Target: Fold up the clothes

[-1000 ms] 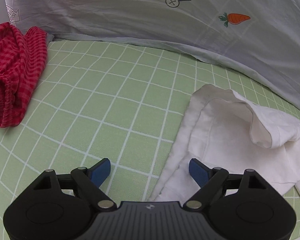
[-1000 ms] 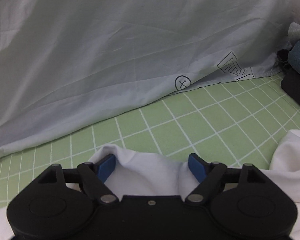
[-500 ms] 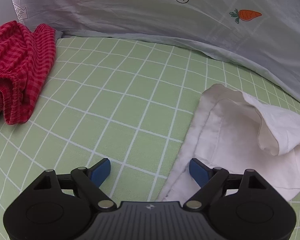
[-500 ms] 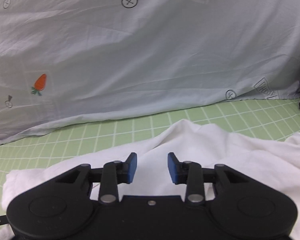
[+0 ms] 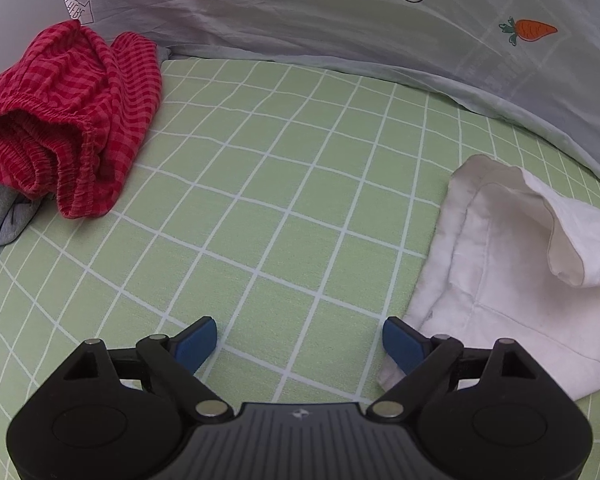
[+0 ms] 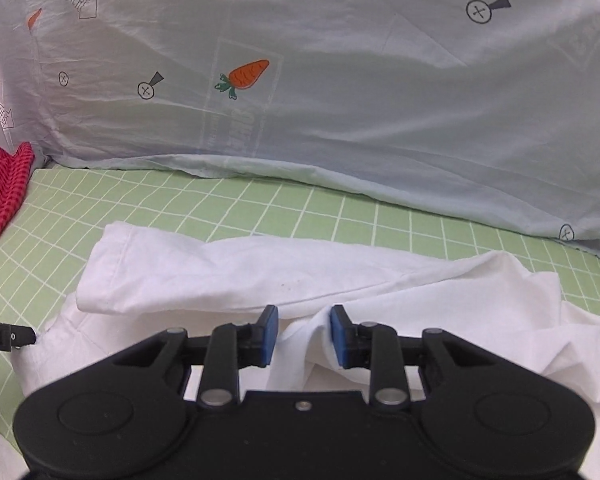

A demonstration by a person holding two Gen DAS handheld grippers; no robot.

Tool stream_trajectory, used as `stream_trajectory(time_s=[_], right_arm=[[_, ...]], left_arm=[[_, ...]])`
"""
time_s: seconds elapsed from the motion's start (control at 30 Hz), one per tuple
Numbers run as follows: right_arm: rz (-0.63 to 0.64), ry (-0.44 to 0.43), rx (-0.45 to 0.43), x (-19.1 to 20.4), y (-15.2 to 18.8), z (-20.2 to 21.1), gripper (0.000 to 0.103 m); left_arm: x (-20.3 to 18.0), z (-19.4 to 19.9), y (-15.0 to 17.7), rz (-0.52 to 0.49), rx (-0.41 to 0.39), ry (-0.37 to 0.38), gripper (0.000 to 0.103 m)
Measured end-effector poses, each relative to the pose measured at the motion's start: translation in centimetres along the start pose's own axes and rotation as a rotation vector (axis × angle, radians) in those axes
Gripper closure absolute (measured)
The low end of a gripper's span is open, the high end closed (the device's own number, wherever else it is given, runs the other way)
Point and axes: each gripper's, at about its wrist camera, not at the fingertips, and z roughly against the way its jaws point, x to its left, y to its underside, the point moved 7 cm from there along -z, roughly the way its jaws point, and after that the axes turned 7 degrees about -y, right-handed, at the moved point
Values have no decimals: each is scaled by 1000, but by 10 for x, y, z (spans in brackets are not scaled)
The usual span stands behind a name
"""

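Green checked bedsheet point(image 5: 260, 184) w/ pale curtain point(image 6: 340, 100) behind: white shirt point(image 6: 228, 276) lies mid-bed, right gripper point(image 6: 303, 334) jaws nearly closed w/ a fabric ridge between, grip unconfirmed, left gripper point(image 5: 300, 338) wide open, empty, beside shirt's edge—should pinch fully before lifting.

The red checked garment point(image 6: 2, 196) and white garment point(image 5: 532, 264) run off frame — extents unknown.

White shirt point(image 6: 260, 276), red-striped shorts point(image 5: 68, 112), green-checked sheet point(image 5: 260, 200)
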Motion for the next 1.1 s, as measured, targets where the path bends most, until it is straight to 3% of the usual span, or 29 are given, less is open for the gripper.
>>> stream_trajectory(time_s=[0.17, 0.43, 0.5, 0.6, 0.67, 0.77, 0.9, 1.0, 1.1], right_arm=[[-52, -58, -28, 11, 0, 6, 74], [-47, -86, 73, 23, 9, -39, 69], [-11, -92, 54, 23, -10, -50, 67], [45, -54, 18, 13, -42, -72, 46], [43, 10, 5, -2, -66, -92, 20], [17, 88, 7, -25, -91, -110, 2], [-46, 113, -61, -44, -97, -89, 0], [-110, 152, -115, -62, -80, -55, 0], [-212, 207, -112, -88, -46, -13, 0]], left_arm=[[-1, -4, -3, 15, 9, -11, 4], [1, -7, -5, 0, 3, -2, 0], [0, -7, -5, 0, -1, -1, 0], [-1, -6, -5, -1, -5, 0, 0], [-1, -6, -6, -5, -7, 3, 0], [0, -6, -6, -8, -8, 7, 0], [0, -6, -6, -7, -11, 7, 0], [1, -5, -6, -8, -10, 9, 0], [3, -1, -5, 16, 3, 40, 0]])
